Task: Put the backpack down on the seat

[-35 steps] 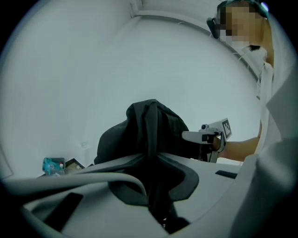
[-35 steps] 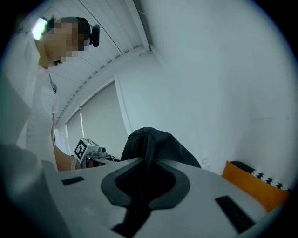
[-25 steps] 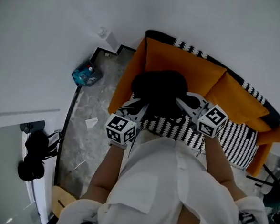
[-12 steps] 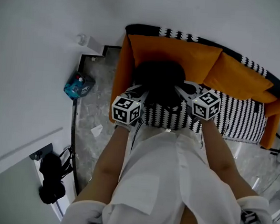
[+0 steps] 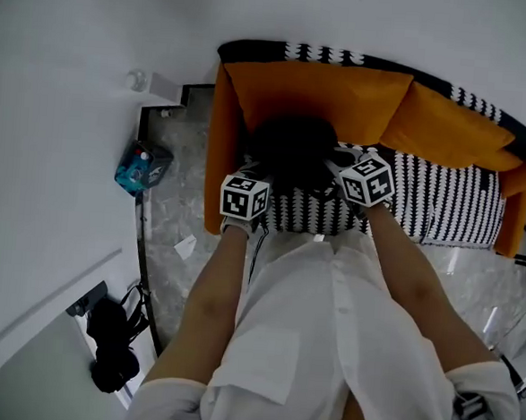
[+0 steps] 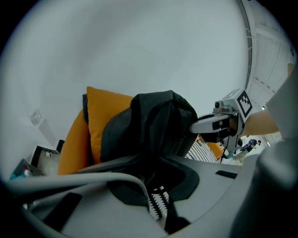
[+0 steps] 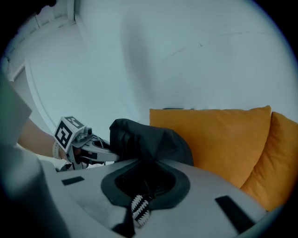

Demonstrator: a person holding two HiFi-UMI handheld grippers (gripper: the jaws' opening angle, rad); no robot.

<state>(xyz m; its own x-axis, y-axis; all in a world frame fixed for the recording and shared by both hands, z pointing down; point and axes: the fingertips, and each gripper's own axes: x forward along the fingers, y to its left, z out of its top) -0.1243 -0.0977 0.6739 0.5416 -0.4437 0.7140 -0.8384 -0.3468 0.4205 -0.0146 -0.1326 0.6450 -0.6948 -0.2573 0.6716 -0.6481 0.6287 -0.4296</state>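
The left hand-held gripper and the right hand-held gripper are clenching the backpack's sides, steadying it upright over the seat.

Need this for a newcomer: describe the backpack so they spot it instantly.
Find the orange sofa against the white wall. At its left end, before the back cushion, is the backpack. It alone is plain black; the seat beneath is striped black and white.

backpack: 1 | sofa: 1 | orange cushions: 2 | grippers: 2
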